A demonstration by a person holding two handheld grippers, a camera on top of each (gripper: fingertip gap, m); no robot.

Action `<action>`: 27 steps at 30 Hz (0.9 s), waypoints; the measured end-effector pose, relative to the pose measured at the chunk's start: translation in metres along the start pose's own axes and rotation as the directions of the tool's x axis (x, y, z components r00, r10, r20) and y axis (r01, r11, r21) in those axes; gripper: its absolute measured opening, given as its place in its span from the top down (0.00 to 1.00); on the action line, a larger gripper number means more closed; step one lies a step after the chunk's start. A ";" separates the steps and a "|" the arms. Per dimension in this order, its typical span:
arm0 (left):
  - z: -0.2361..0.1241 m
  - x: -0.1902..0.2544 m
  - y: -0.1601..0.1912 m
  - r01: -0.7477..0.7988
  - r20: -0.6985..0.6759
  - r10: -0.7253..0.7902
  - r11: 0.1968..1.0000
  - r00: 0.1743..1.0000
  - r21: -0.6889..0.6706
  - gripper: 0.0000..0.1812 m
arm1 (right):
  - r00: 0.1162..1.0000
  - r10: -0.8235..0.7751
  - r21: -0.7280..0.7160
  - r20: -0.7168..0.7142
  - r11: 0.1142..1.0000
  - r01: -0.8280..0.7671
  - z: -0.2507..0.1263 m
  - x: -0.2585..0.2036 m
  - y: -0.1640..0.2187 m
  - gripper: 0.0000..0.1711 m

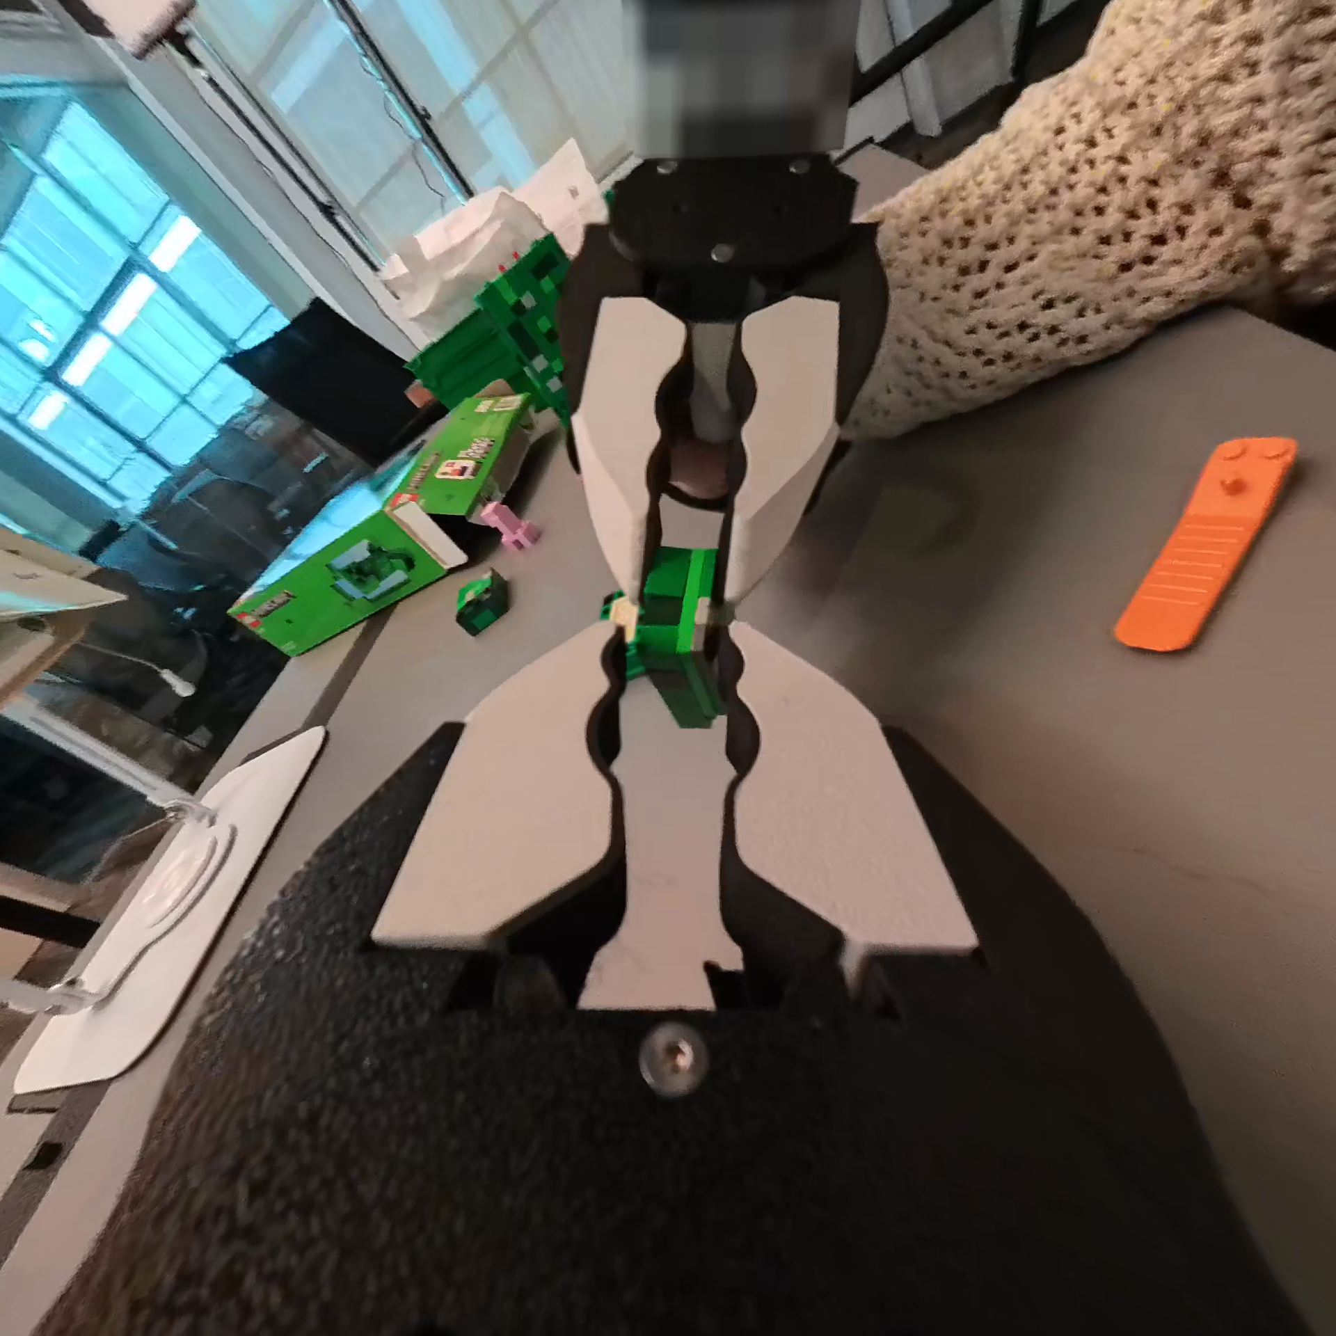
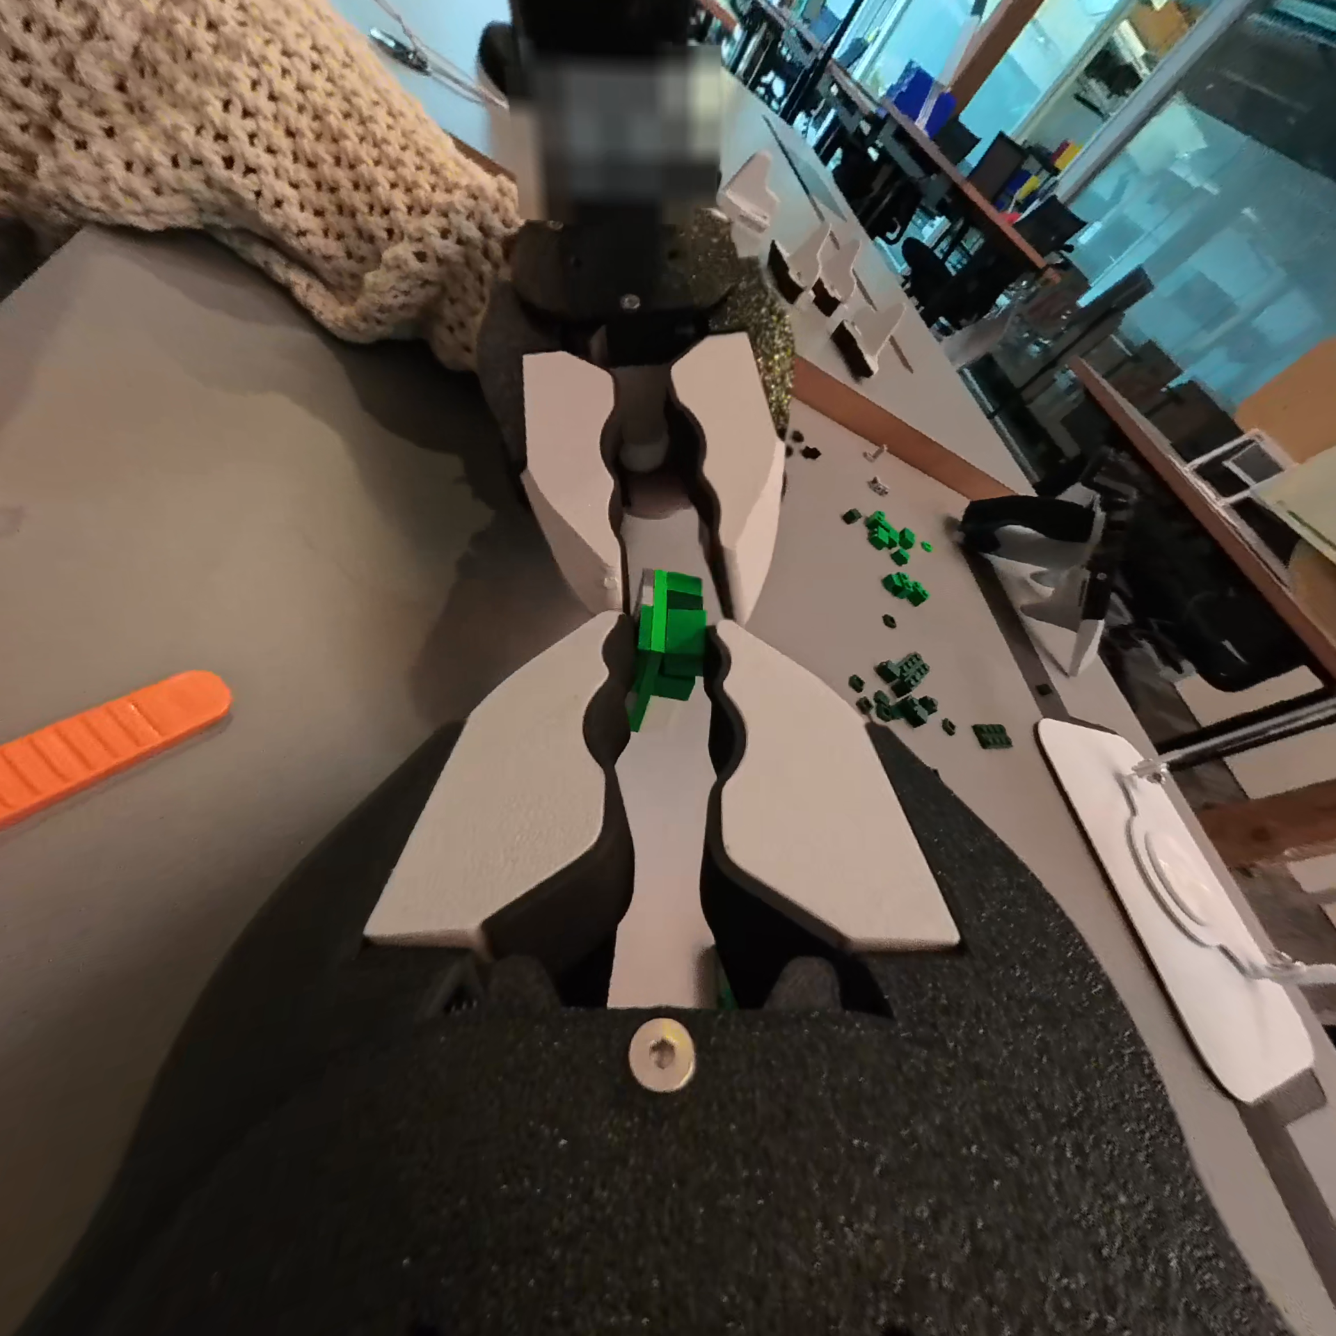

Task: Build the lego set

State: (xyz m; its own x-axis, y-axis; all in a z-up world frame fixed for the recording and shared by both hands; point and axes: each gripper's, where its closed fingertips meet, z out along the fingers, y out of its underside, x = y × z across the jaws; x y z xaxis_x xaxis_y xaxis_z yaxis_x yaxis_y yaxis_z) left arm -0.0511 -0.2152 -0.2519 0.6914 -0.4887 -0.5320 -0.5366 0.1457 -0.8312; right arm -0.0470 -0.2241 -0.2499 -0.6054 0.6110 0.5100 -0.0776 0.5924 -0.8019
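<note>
A small green lego assembly (image 1: 669,654) with a few pale pieces is held above the grey table (image 1: 1012,795) between my two grippers, which face each other tip to tip. My left gripper (image 1: 669,637) is shut on its lower part. My right gripper (image 1: 679,598) comes from the far side and is shut on its upper part. In the right wrist view the same assembly (image 2: 672,643) sits between my right gripper (image 2: 665,637) and the left gripper (image 2: 672,598) opposite. Knit sleeves (image 1: 1084,217) show behind each far gripper.
An orange brick separator (image 1: 1200,549) lies on the table, also in the right wrist view (image 2: 108,737). A green lego box (image 1: 361,557), a pink figure (image 1: 510,524), a small green cube build (image 1: 481,604) and a tall green build (image 1: 528,325) stand left. Loose green bricks (image 2: 900,694) lie right. The tips of both grippers are at nearly the same place. The orange brick separator (image 1: 1200,549) is about equally far from each gripper, around 12 centimeters. My right wrist view (image 2: 61,758) looks at it from another angle.
</note>
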 end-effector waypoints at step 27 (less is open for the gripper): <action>0.003 0.003 0.010 -0.068 -0.017 0.067 0.994 0.998 -0.090 0.90 | 0.995 -0.089 -0.052 -0.045 0.995 0.087 0.002 0.003 0.006 0.85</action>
State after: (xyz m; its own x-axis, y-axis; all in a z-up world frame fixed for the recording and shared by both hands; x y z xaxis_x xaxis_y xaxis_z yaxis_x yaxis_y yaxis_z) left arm -0.0529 -0.2130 -0.2625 0.6458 -0.4922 -0.5837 -0.6239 0.1005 -0.7751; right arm -0.0509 -0.2200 -0.2539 -0.5601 0.5785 0.5930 -0.0888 0.6697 -0.7373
